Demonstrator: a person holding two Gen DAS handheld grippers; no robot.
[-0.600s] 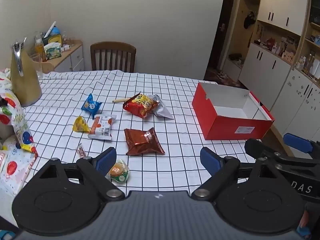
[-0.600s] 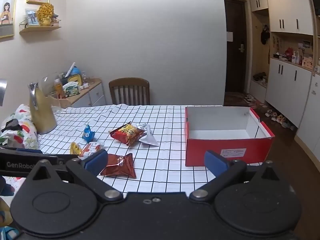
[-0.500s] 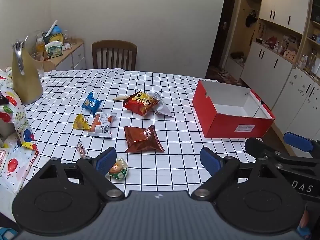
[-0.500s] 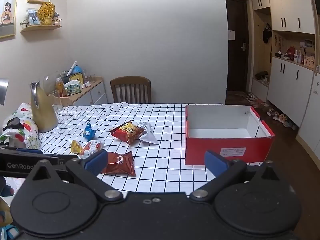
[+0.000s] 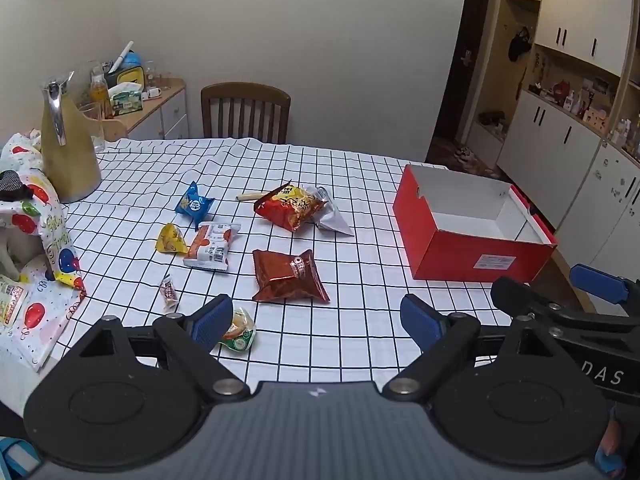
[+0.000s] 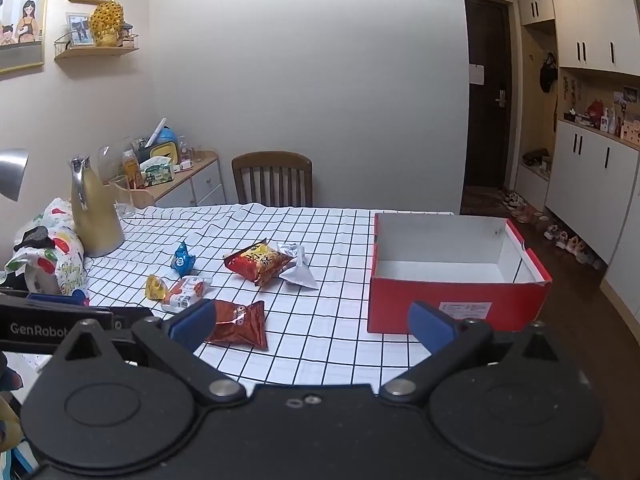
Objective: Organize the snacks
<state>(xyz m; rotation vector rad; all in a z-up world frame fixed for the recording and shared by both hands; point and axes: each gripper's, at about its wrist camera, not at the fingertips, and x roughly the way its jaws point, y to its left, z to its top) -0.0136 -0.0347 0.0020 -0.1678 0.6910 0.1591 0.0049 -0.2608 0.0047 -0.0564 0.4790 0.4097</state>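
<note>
the red box near the bench's right edge holds nothing, snack packets lie outside it, and the left gripper and right gripper gape wide, holding nothing.

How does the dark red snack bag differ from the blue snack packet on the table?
The dark red snack bag is larger and lies flat; the blue snack packet is smaller and looks puffed up. The red bag lies nearer the cameras, the blue packet farther back. Both rest on the checked tablecloth, outside the red box.

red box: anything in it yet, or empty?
Empty as far as visible. The red box shows bare white floor and walls in the right wrist view; its near wall hides the front strip of floor. Snacks lie on the table.
</note>
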